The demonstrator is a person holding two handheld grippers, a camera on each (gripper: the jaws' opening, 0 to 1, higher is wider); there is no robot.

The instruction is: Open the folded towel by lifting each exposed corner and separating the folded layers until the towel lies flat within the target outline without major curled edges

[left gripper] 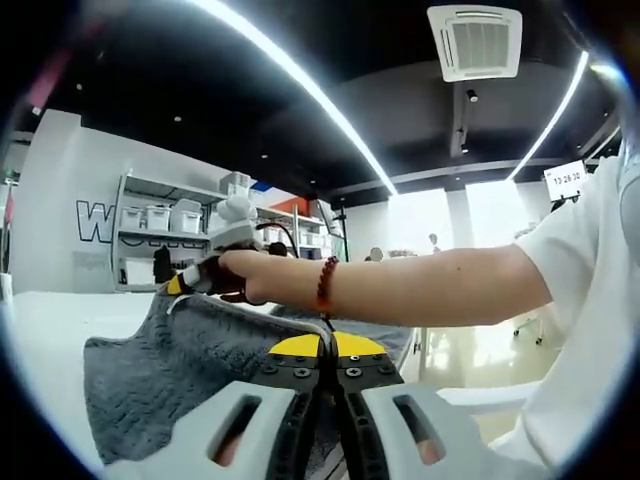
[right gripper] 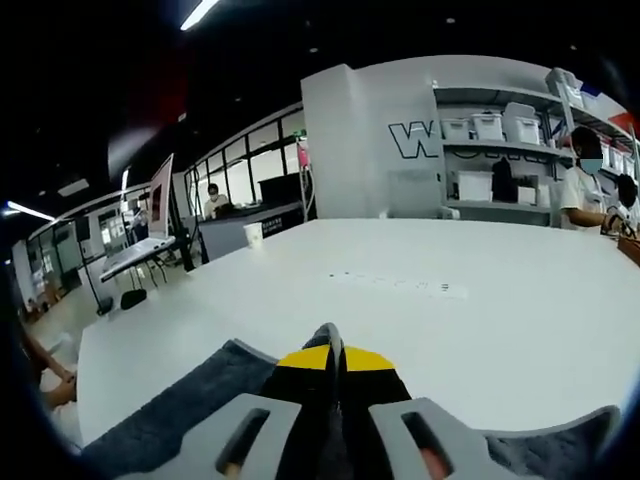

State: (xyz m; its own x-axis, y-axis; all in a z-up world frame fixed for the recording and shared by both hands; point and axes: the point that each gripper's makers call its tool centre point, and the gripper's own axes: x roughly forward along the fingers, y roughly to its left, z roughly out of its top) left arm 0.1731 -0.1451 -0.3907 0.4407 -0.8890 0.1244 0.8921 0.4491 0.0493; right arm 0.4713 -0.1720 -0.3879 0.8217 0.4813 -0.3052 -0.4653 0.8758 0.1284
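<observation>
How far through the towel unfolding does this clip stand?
Partly done: the grey towel already lies spread across the white table. In hand: the left gripper and right gripper are each shut on a towel edge, mid-pull. Left: laying it flat; no target outline can be made out.

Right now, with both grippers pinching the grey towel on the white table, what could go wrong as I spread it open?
1. The grey textured towel is bunched and raised between the grippers; pulling unevenly could leave curled edges.
2. The left gripper and right gripper both look shut on towel edges; a thin pinch might slip loose mid-lift.
3. The forearm reaches across above the towel and could drag on the fabric over the white table.
</observation>
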